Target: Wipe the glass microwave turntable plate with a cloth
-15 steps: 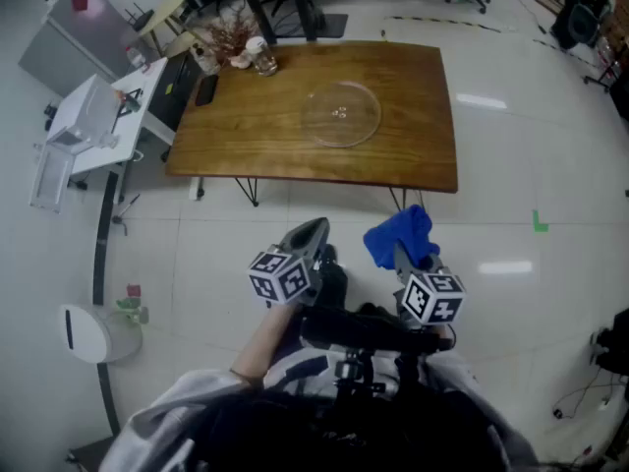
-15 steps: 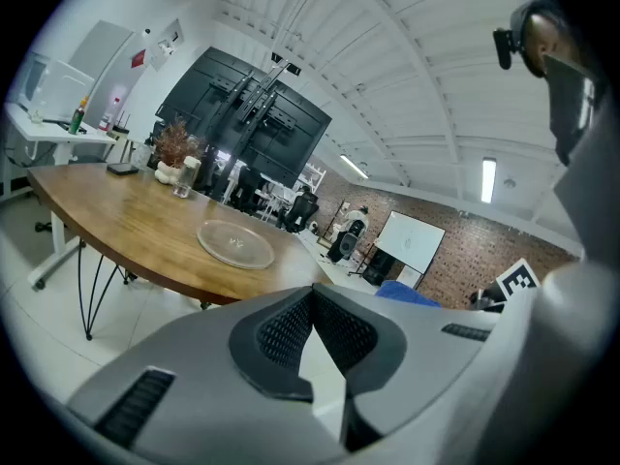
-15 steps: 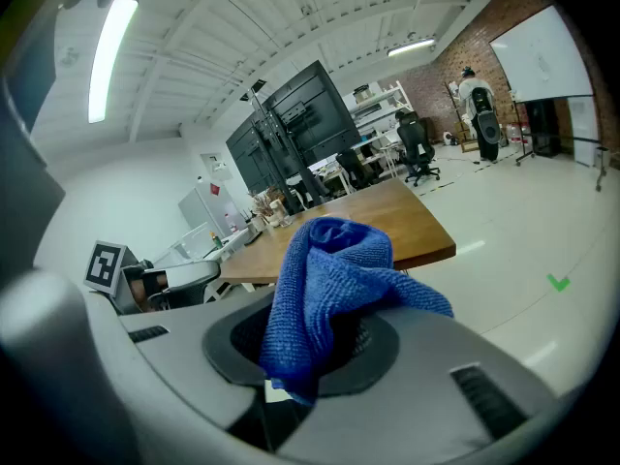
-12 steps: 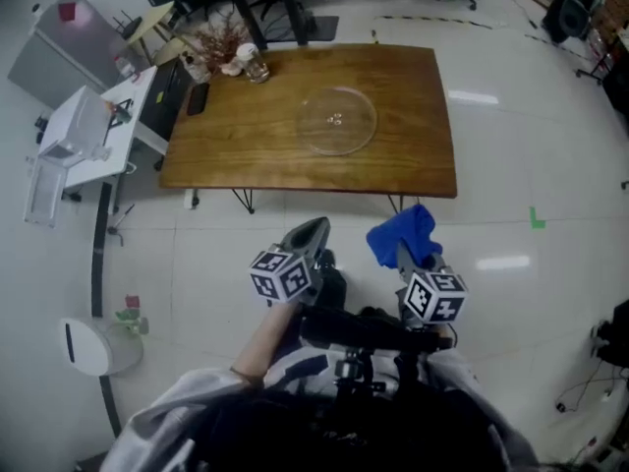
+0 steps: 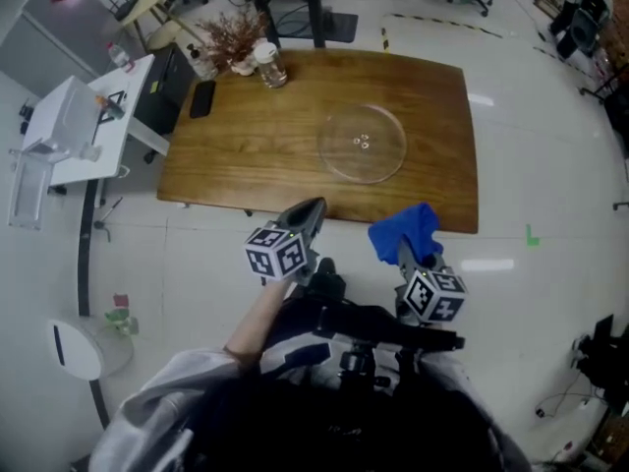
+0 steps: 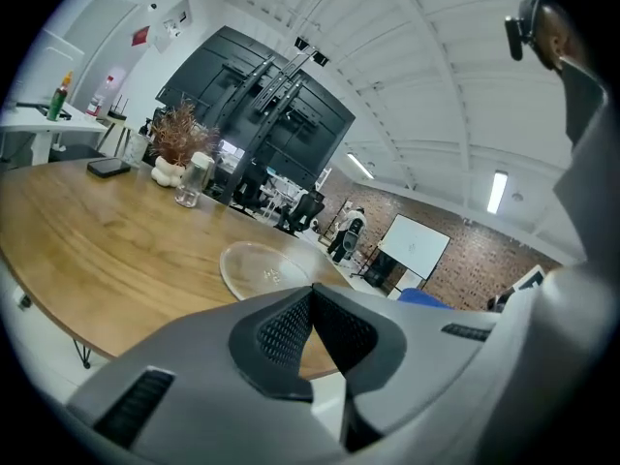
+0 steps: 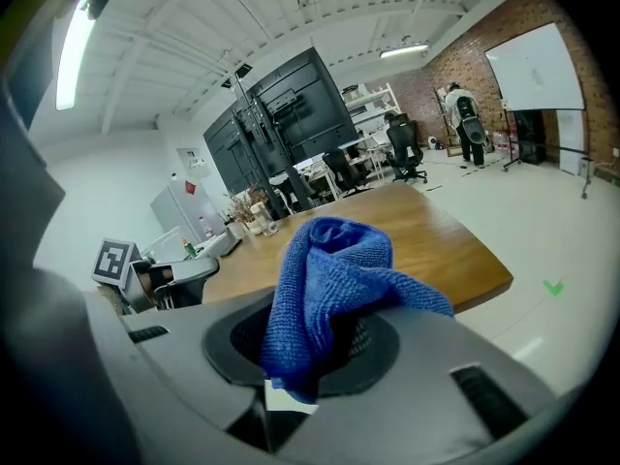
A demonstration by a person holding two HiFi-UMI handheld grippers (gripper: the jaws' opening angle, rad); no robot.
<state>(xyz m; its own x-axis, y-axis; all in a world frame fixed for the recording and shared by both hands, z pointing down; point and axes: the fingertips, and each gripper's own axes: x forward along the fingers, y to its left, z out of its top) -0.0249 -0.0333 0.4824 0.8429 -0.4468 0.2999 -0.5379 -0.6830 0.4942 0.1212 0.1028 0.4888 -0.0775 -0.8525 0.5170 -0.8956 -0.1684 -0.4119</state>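
Note:
The clear glass turntable plate (image 5: 363, 144) lies flat on the wooden table (image 5: 246, 136), right of its middle; the left gripper view shows the plate (image 6: 260, 266) just beyond the jaws. My left gripper (image 5: 313, 209) hovers off the table's near edge, jaws shut with nothing between them. My right gripper (image 5: 405, 246) is shut on a bunched blue cloth (image 5: 403, 230), also short of the near edge. In the right gripper view the cloth (image 7: 329, 289) bulges up out of the closed jaws.
At the table's far left stand a glass jar (image 5: 268, 66), a dried plant (image 5: 228, 35) and a dark phone (image 5: 203, 97). A white side desk (image 5: 79, 116) stands left of the table. Office chairs and black racks fill the background.
The table and plate have come closer in the head view as I moved forward. Both grippers keep their states, the right one still holding the cloth.

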